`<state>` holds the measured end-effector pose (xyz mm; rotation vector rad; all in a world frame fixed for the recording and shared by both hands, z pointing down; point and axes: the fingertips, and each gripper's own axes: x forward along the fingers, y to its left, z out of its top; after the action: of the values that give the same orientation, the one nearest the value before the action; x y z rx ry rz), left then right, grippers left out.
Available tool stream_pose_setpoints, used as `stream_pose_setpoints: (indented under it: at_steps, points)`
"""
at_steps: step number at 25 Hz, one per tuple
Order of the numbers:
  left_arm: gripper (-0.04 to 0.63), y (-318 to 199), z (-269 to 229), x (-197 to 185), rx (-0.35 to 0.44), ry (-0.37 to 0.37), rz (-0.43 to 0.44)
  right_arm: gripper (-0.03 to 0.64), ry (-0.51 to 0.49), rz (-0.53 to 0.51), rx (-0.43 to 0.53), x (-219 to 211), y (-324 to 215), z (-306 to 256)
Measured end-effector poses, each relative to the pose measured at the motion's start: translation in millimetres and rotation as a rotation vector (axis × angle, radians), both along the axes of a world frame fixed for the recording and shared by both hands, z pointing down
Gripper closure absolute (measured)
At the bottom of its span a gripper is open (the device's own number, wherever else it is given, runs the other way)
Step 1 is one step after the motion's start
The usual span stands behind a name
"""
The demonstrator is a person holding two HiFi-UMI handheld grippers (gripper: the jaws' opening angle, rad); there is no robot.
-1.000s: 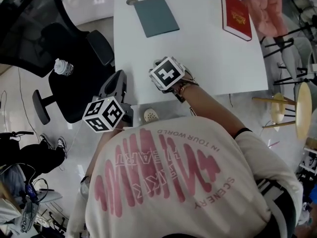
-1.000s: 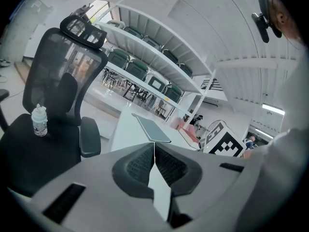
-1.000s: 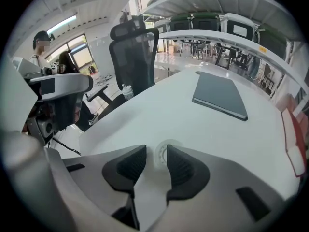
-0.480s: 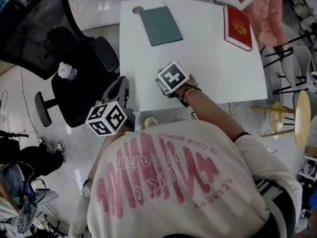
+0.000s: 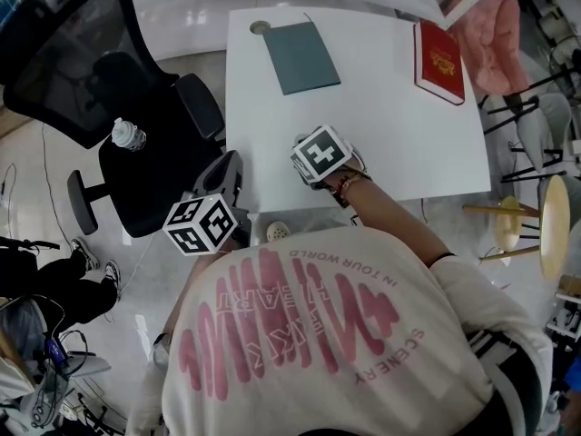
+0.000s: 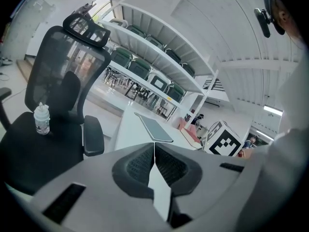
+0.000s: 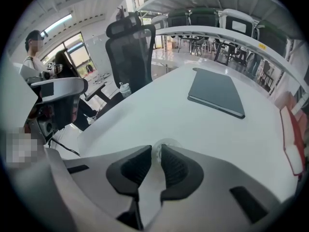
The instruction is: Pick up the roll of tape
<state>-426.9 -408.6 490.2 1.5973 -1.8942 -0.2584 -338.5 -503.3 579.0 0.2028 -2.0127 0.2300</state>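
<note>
The right gripper (image 7: 156, 151) is pointing steeply down, its jaws closing on the rim of the clear tape (image 7: 165, 144) lying on the tabletop (image 7: 159, 110). The grip looks to be forming, so the lift probably comes next. The left gripper (image 6: 154, 149) is idling with its jaws together.

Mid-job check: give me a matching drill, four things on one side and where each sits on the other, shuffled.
Things:
1 roll of tape
2 red book
3 water bottle
4 grey-blue folder

Places:
A on the black chair seat
B between the jaws of the right tool
C far right corner of the table
D far left of the table, beside the cable hole

Pairs: 1-B; 2-C; 3-A; 4-D.
The right tool's jaws are closing with the tape between them.
</note>
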Motion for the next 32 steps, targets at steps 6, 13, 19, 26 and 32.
stream_pose_setpoints:
  at_steps: [6,13,19,26,32]
  points:
    - [0.571,4,-3,-3,0.007,0.005,-0.018,0.543,-0.011,0.049,-0.004,8,-7,-3]
    - [0.571,8,-5,-2,0.001,0.015,-0.028,0.545,-0.061,0.087,-0.040,7,-4,-9]
    - [0.571,7,-8,3,0.001,0.003,-0.017,0.545,-0.135,0.203,-0.046,14,-16,-14]
    - [0.571,8,-13,11,0.003,0.001,-0.006,0.545,-0.255,0.262,-0.027,17,-18,-34]
    - [0.571,4,-22,17,0.009,-0.019,0.001,0.545,-0.366,0.326,-0.002,23,-25,-59]
